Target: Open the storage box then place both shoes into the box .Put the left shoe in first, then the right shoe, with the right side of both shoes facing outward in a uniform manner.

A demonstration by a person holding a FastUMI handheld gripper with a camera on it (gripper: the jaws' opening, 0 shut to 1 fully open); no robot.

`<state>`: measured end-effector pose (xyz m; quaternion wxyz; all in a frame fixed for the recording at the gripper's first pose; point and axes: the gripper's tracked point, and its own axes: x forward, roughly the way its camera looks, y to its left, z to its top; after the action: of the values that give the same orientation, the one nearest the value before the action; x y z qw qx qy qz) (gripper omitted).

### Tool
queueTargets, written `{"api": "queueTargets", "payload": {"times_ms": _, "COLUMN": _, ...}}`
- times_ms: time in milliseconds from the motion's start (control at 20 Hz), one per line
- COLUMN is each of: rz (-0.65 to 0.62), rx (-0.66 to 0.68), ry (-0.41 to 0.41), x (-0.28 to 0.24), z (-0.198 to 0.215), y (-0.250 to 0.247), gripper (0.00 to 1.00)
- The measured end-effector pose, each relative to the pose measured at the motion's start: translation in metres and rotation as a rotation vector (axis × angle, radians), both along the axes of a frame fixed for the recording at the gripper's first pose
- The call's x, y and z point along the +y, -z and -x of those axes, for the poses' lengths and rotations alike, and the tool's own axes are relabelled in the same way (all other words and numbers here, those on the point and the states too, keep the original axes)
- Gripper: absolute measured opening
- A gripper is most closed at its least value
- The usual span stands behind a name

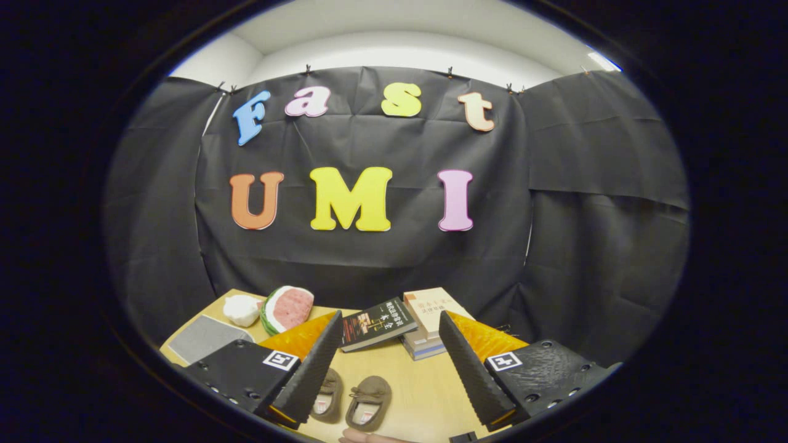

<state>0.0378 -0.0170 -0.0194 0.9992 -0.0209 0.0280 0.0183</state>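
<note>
Below, spread fingers (452, 344) flank the shoes (354, 400) on the table (418, 387).

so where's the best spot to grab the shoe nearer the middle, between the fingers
Probably the rim of its opening, coming down from above. The brown shoe sits upright on the table with its opening up, beside the other shoe. The gripper is open above them, holding nothing.

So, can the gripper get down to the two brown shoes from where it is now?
Probably yes. The gripper is open, and the brown shoes lie on the bare table between its fingers, with nothing over them. The books sit farther back.
</note>
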Motion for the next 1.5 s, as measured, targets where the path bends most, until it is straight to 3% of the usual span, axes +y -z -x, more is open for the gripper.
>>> {"api": "queueTargets", "payload": {"times_ms": 300, "rz": 0.000, "rx": 0.042, "ry": -0.064, "x": 0.025, "z": -0.019, "y": 0.020, "gripper": 0.95}}
{"api": "queueTargets", "payload": {"times_ms": 650, "rz": -0.006, "rx": 0.148, "ry": -0.231, "x": 0.106, "z": -0.051, "y": 0.059, "gripper": 0.95}}
{"api": "queueTargets", "payload": {"times_ms": 1000, "rz": -0.046, "rx": 0.421, "ry": -0.473, "x": 0.225, "z": -0.069, "y": 0.151, "gripper": 0.95}}
{"api": "queueTargets", "payload": {"times_ms": 1150, "rz": -0.136, "rx": 0.565, "ry": -0.578, "x": 0.267, "z": -0.058, "y": 0.191, "gripper": 0.95}}
{"api": "queueTargets", "payload": {"times_ms": 1350, "rz": -0.193, "rx": 0.733, "ry": -0.639, "x": 0.301, "z": -0.053, "y": 0.235, "gripper": 0.95}}
{"api": "queueTargets", "payload": {"times_ms": 1500, "rz": -0.210, "rx": 0.787, "ry": -0.670, "x": 0.314, "z": -0.061, "y": 0.255, "gripper": 0.95}}
